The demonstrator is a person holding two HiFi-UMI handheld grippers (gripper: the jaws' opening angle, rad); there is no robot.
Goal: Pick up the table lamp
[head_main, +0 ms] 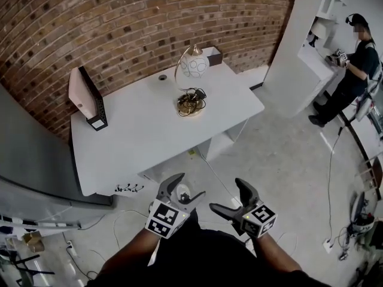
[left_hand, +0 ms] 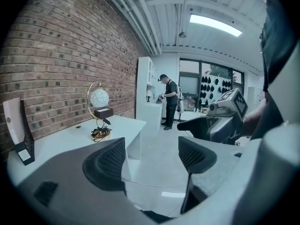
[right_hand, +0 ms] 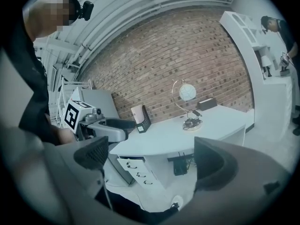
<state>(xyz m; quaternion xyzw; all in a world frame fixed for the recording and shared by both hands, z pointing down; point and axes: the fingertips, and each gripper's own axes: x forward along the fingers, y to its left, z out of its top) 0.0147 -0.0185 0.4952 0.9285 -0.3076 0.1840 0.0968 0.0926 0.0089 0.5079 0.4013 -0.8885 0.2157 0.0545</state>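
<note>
In the head view, the lamp [head_main: 195, 65] stood on the table [head_main: 143, 136] near its far right corner, with a cord [head_main: 193, 94] bundled on its base and a black box [head_main: 213, 55] just behind it at the far edge. You held the left gripper [head_main: 184, 190] and the right gripper [head_main: 232, 199] over the floor, short of the table's near edge and well apart from the lamp.

In the left gripper view, the jaws stood apart with only floor between them. The lamp [left_hand: 99, 99] showed far off to the left.

In the right gripper view, the jaws were likewise spread and grasped nothing. The lamp [right_hand: 187, 92] sat far across the table.

The risks lay ahead, I'd judge. The globe hung from a thin curved stem, so a grip on that stem could slip or swing. Lifting by the globe could tip the base. The loose cord could snag or drag, and a wide approach could knock the box.
</note>
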